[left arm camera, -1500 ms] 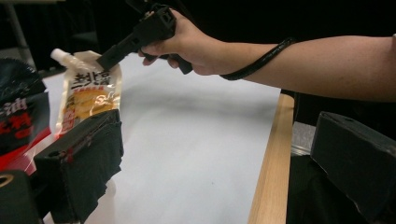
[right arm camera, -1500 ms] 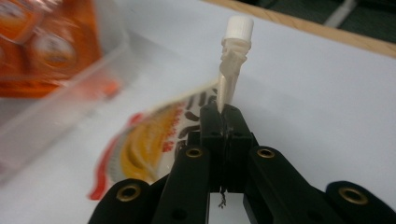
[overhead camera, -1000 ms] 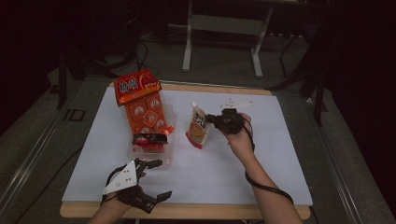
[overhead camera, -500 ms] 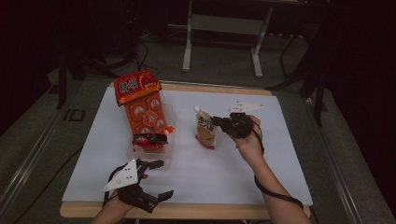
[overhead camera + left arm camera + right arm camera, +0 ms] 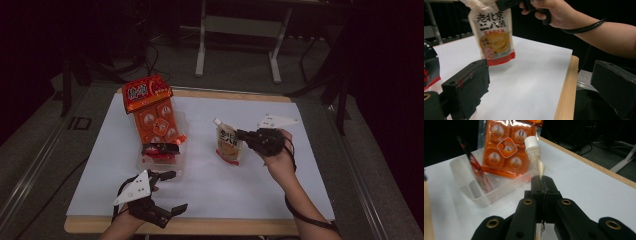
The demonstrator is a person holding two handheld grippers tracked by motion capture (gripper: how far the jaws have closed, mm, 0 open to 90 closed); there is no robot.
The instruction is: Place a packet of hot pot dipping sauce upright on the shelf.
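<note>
The spouted pouch is held upright, cap uppermost, clamped by the right gripper above the white tabletop. The left gripper is released. A dark room is seen beyond.

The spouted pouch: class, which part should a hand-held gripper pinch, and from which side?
Pinch the flat seam just below the cap, side-on across the pouch's thin edge. The right hand-held gripper grips there and the pouch hangs upright.

R gripper jaws clamped on pouch edge, white cap up; clear tray w/ orange packs behind
</note>
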